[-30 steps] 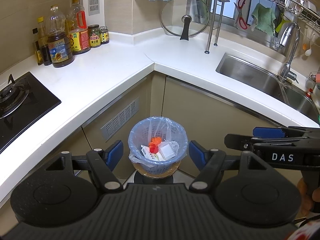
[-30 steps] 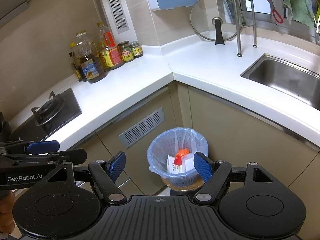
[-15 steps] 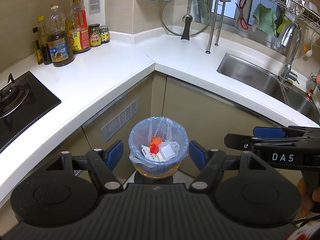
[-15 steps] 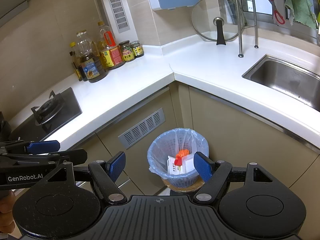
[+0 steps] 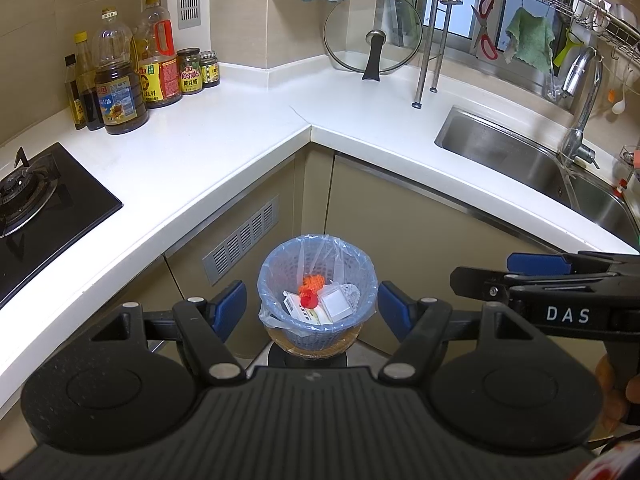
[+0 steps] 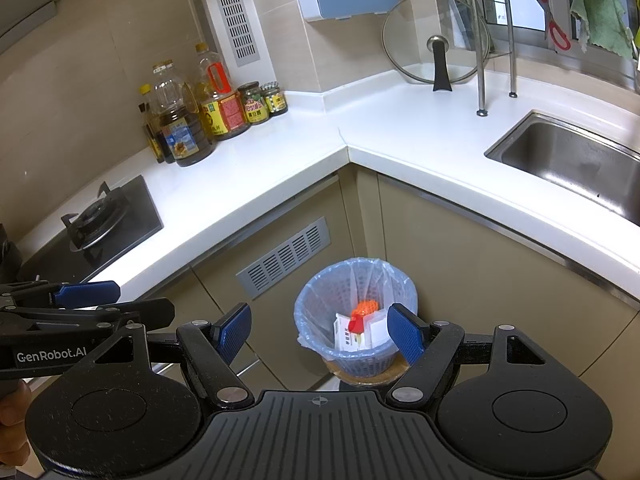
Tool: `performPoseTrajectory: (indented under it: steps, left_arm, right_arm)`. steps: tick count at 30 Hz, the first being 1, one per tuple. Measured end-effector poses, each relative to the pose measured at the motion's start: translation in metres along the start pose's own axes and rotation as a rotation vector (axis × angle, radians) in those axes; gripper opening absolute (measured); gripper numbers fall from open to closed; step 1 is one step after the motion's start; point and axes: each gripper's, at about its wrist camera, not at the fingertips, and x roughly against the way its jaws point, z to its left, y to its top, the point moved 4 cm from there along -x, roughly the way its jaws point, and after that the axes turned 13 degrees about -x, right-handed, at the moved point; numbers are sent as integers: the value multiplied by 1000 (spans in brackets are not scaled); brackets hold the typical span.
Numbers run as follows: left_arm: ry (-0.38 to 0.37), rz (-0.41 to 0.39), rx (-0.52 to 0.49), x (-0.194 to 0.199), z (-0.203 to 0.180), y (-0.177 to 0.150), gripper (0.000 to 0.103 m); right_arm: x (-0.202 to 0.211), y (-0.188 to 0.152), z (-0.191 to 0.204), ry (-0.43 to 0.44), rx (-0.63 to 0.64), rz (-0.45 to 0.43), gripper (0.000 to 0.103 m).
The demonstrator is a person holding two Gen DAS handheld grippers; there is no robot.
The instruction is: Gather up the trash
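Presently, in the left wrist view, the left gripper (image 5: 311, 307) hangs with fingers released and empty above the lined trash basket (image 5: 317, 305) on the floor at the cabinet corner, trash already inside; the step in hand appears to be lining up on the bag (image 5: 320, 248), and the next move calls for descending to pinch its rim. From the right wrist view, the right gripper (image 6: 322, 330) is likewise spread and empty over the basket, the white counter (image 6: 280, 160) edge and the neighbouring gripper being the nearest obstructions.
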Motion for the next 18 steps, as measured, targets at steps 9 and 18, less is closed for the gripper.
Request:
performPoseTrajectory:
  steps: [9, 18]
  left_arm:
    - [-1, -1, 1, -1, 1, 1, 70]
    - [0, -1, 2, -1, 1, 1, 70]
  right_arm:
    - [-1, 2, 0, 2, 3, -1, 75]
    - [-1, 4, -2, 6, 6, -3, 75]
